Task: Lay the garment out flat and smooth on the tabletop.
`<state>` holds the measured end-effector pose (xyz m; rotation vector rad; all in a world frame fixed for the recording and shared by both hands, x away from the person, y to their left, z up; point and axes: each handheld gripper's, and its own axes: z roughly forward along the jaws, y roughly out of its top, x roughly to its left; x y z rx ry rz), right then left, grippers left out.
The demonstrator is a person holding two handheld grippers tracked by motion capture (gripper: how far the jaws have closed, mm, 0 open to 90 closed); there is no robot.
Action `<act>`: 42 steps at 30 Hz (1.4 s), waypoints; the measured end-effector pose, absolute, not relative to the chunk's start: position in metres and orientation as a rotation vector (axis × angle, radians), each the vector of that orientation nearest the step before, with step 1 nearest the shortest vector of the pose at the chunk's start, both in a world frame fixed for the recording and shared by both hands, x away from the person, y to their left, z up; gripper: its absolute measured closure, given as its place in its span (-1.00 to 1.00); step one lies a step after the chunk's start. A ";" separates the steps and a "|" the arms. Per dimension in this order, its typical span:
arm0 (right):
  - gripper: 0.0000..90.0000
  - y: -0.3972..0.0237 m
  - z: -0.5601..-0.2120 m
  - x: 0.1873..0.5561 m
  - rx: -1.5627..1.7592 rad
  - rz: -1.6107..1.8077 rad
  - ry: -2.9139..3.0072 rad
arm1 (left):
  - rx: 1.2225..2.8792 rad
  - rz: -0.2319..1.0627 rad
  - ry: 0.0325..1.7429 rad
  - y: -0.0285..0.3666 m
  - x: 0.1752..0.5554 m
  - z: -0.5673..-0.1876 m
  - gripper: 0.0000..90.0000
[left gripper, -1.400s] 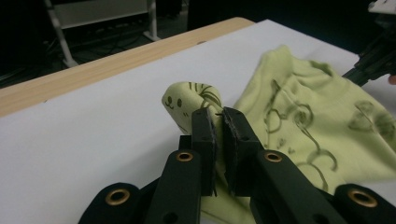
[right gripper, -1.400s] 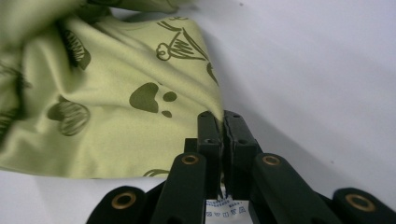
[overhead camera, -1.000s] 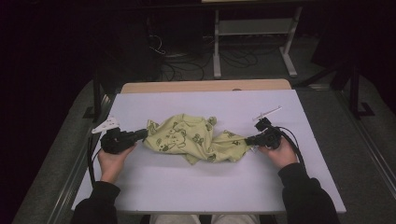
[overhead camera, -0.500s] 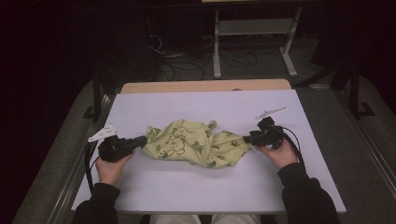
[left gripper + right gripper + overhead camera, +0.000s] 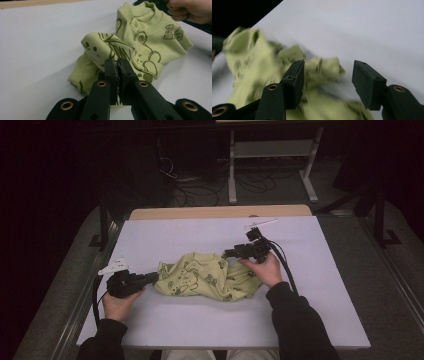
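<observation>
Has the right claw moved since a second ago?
Yes. The right claw has left the shirt's right end, shifting left and toward the table's far edge. Its jaws have just been opening, nothing between them.

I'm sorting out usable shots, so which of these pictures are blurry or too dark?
The right gripper view is motion-blurred: the shirt is smeared. The left gripper view is sharp, the print on the shirt crisp. The high view is dim, its background nearly black, though the table is evenly lit.

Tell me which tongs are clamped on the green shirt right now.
The left tongs: jaws pinched shut on the green shirt. The right tongs have just been opening, gripping nothing.
</observation>
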<state>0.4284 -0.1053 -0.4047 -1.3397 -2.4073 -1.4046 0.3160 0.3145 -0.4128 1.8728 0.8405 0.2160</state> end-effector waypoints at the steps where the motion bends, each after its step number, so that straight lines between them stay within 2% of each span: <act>1: -0.06 -0.099 -0.407 0.435 -1.338 -1.387 -2.371 | 1.875 0.216 0.839 0.315 0.316 -0.413 0.91; 2: -0.01 -0.093 -0.408 0.439 -1.331 -1.363 -2.340 | 1.875 0.216 0.839 0.315 0.316 -0.413 0.91; 3: 0.15 -0.086 -0.409 0.442 -1.307 -1.338 -2.327 | 1.881 0.213 0.840 0.315 0.316 -0.414 0.91; 6: 0.85 -0.071 -0.410 0.441 -1.233 -1.235 -2.377 | 1.890 0.214 0.841 0.316 0.316 -0.415 0.91; 7: 0.85 -0.071 -0.410 0.441 -1.233 -1.235 -2.377 | 1.890 0.214 0.841 0.316 0.316 -0.415 0.91; 8: 0.98 -0.069 -0.408 0.437 -1.215 -1.211 -2.440 | 1.892 0.215 0.840 0.316 0.316 -0.415 0.91; 21: 0.98 -0.130 -0.379 0.427 -1.343 -1.300 -2.505 | 1.904 0.218 0.852 0.316 0.318 -0.417 0.91; 23: 0.93 -0.131 -0.379 0.427 -1.355 -1.313 -2.500 | 1.904 0.219 0.852 0.316 0.318 -0.417 0.91; 24: 0.80 -0.127 -0.379 0.428 -1.354 -1.329 -2.489 | 1.904 0.220 0.850 0.316 0.318 -0.416 0.91; 27: 0.68 -0.118 -0.382 0.428 -1.322 -1.341 -2.498 | 1.905 0.219 0.849 0.316 0.318 -0.416 0.91; 32: 0.03 -0.100 -0.388 0.430 -1.277 -1.371 -2.485 | 1.912 0.218 0.847 0.315 0.318 -0.417 0.91; 33: 0.03 -0.098 -0.390 0.431 -1.263 -1.382 -2.474 | 1.912 0.218 0.847 0.315 0.318 -0.417 0.91; 34: -0.19 -0.095 -0.391 0.432 -1.245 -1.403 -2.446 | 1.914 0.217 0.842 0.314 0.318 -0.417 0.91; 35: -0.19 -0.095 -0.391 0.432 -1.245 -1.403 -2.446 | 1.914 0.217 0.842 0.314 0.318 -0.417 0.91; 36: -0.43 -0.089 -0.393 0.435 -1.259 -1.436 -2.430 | 1.917 0.218 0.839 0.314 0.318 -0.417 0.91; 42: -0.58 -0.069 -0.395 0.443 -1.257 -1.409 -2.454 | 1.930 0.210 0.810 0.314 0.318 -0.417 0.91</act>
